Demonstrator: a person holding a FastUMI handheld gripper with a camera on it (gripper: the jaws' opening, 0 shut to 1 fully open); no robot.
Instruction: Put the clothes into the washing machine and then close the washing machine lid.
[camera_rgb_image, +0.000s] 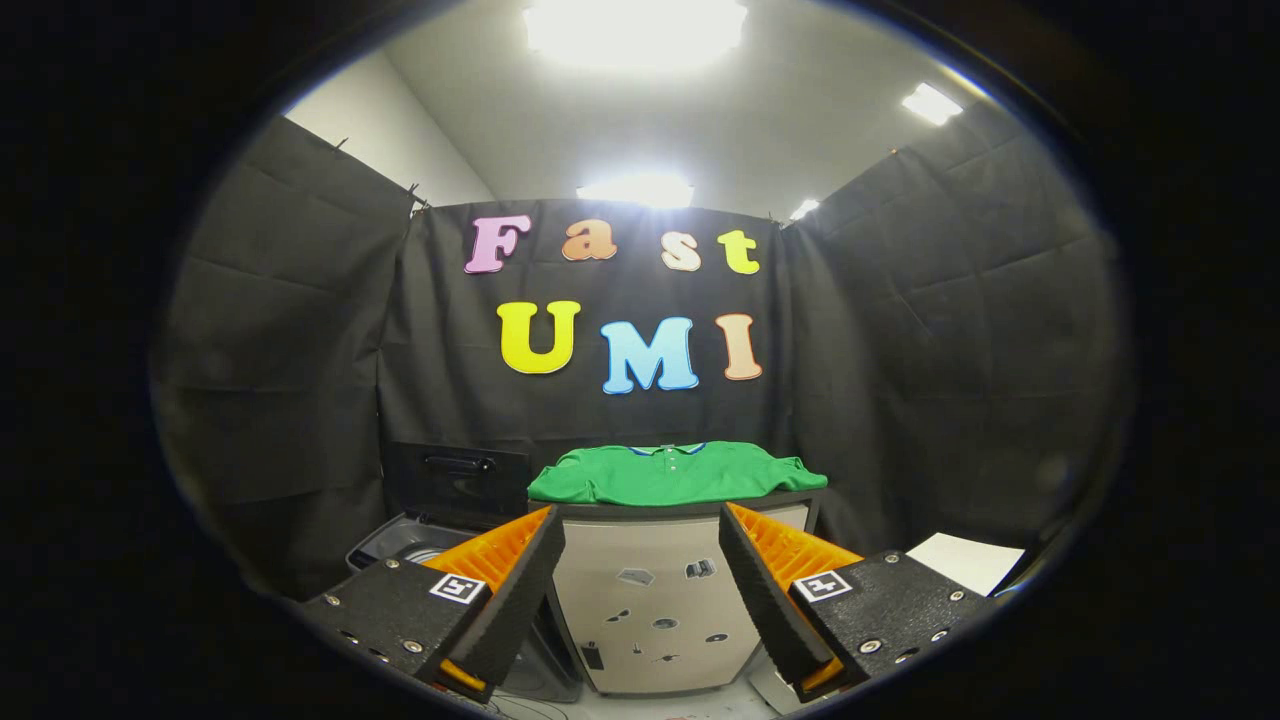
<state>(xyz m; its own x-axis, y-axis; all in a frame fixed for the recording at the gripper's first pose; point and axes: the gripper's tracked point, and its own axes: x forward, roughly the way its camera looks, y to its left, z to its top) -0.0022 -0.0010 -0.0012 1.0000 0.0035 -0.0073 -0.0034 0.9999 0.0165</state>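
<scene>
A green polo shirt (672, 473) lies spread flat on top of a light-coloured cabinet (655, 600), straight ahead and beyond my fingers. To the left of the cabinet stands the washing machine (405, 540), its dark lid (458, 482) raised upright behind the opening. My gripper (642, 555) is open, its fingers wide apart with nothing between them, and it is well short of the shirt. The left finger hides part of the washer's opening.
The cabinet front carries several small stickers. A white sheet-like surface (965, 560) lies low to the right of the cabinet. Black cloth walls close the booth on three sides, with ceiling lights above.
</scene>
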